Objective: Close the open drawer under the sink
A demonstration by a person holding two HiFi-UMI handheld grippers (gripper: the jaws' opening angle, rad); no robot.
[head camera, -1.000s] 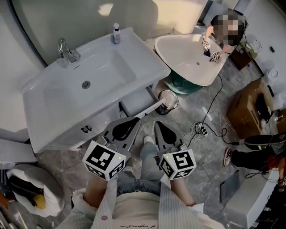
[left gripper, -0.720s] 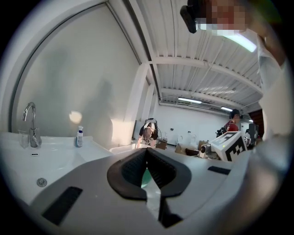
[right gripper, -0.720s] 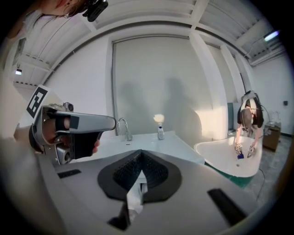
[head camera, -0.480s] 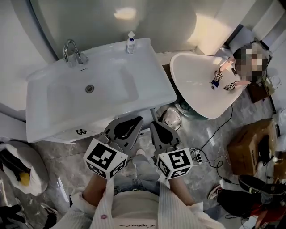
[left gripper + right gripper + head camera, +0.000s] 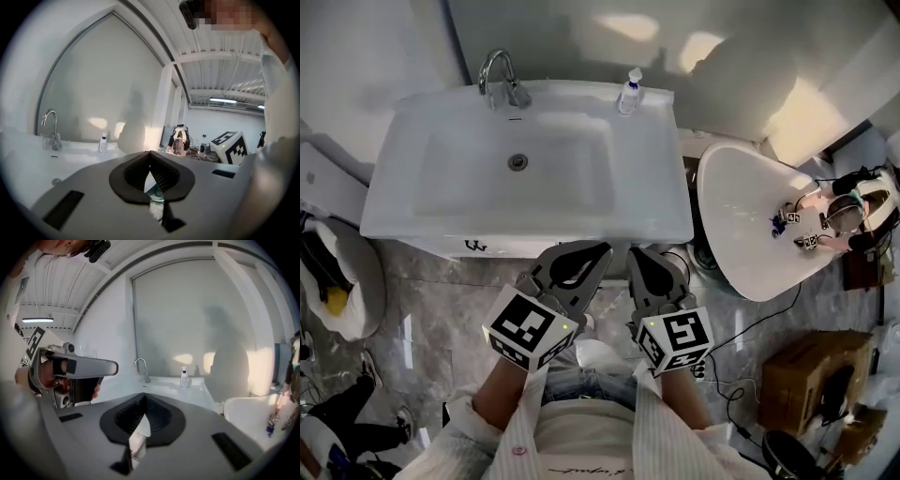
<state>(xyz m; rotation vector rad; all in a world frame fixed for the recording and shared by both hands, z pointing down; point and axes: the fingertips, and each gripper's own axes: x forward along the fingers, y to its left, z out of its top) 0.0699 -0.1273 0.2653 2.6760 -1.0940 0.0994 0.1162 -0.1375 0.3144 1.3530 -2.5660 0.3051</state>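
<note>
- Drawer (image 5: 441,247) under the sink (image 5: 534,169): from the head view it shows only as a narrow white band below the basin's front rim. I cannot tell from above how far it stands out.
- My left gripper (image 5: 602,250) and my right gripper (image 5: 636,253) hang side by side, just off the sink's front edge and near its right half.
- My left jaws (image 5: 150,154) have their tips together with nothing between them. My right jaws (image 5: 144,397) are the same, closed and empty.
- Behind the rim, the faucet (image 5: 499,80) and a soap bottle (image 5: 627,92) stand at the back, well apart from me.
- Room: bare marbled floor (image 5: 422,319) lies open to my left. To the right a second white basin (image 5: 750,225) crowds close to the sink's corner, with cables (image 5: 750,328) and a cardboard box (image 5: 811,375) farther out.
- Another person (image 5: 848,208) works at that basin's far side.
- Writing: a small dark mark (image 5: 475,246) sits on the white band, too small to read. My marker cubes (image 5: 528,328) carry black-and-white squares only.
</note>
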